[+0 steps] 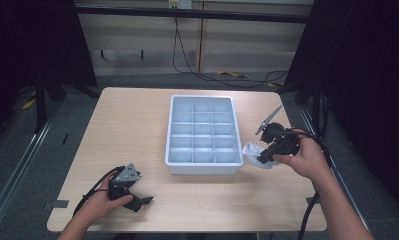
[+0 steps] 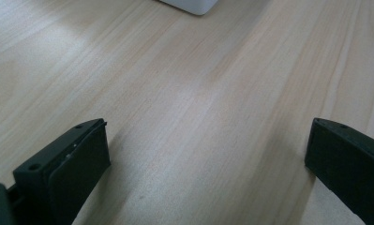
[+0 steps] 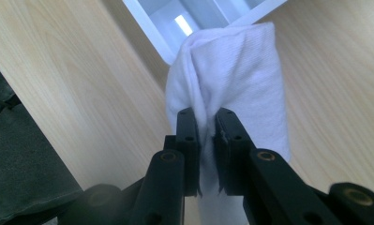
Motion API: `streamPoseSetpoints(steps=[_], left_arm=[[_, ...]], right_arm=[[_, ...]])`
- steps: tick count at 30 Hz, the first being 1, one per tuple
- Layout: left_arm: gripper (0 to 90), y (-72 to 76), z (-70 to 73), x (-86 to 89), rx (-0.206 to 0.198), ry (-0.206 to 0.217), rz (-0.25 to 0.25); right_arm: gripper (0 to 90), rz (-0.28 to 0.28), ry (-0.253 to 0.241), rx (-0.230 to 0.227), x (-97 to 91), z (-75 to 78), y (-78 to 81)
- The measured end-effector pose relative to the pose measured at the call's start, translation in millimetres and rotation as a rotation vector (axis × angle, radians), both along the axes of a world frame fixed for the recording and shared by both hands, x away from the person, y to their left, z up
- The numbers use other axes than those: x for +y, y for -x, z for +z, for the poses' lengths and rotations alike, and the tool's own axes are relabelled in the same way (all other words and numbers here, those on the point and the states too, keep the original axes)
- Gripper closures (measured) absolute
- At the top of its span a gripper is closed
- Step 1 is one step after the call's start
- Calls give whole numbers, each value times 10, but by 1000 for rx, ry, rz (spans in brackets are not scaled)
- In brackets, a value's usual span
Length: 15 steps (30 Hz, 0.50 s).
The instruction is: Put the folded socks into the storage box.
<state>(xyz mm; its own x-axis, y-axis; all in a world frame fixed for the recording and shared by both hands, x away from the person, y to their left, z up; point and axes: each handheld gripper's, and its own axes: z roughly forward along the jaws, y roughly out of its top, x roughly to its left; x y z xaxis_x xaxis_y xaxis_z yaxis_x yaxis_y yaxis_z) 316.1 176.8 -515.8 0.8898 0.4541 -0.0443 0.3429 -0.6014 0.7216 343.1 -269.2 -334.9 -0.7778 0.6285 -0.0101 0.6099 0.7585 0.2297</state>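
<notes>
A white folded cloth (image 3: 231, 70) hangs pinched between the jaws of my right gripper (image 3: 207, 119), just off the near right corner of the pale blue compartment tray (image 3: 149, 28). From above, the cloth (image 1: 251, 149) sits beside the tray (image 1: 170, 135), with the right gripper (image 1: 263, 157) shut on it. My left gripper (image 1: 146, 201) rests low at the table's near left, held by a hand. Its jaws stand wide apart over bare wood, with my left gripper (image 2: 208, 154) holding nothing. A corner of the tray (image 2: 194, 5) shows far ahead of it.
The wooden table (image 1: 132, 120) has open room left of the tray and along its front edge. The tray's several compartments look empty. Cables lie on the floor behind the table, and dark frames stand on both sides.
</notes>
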Motion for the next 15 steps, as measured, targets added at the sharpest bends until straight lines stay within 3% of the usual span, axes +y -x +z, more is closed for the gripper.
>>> streamPoseSetpoints(steps=[6, 15], left_arm=[[0, 0, 0, 1, 0, -1, -1], [0, 1, 0, 0, 0, -1, -1]], right_arm=[[808, 8, 3, -17, 20, 150, -38], [807, 16, 2, -29, 116, 227, -100]])
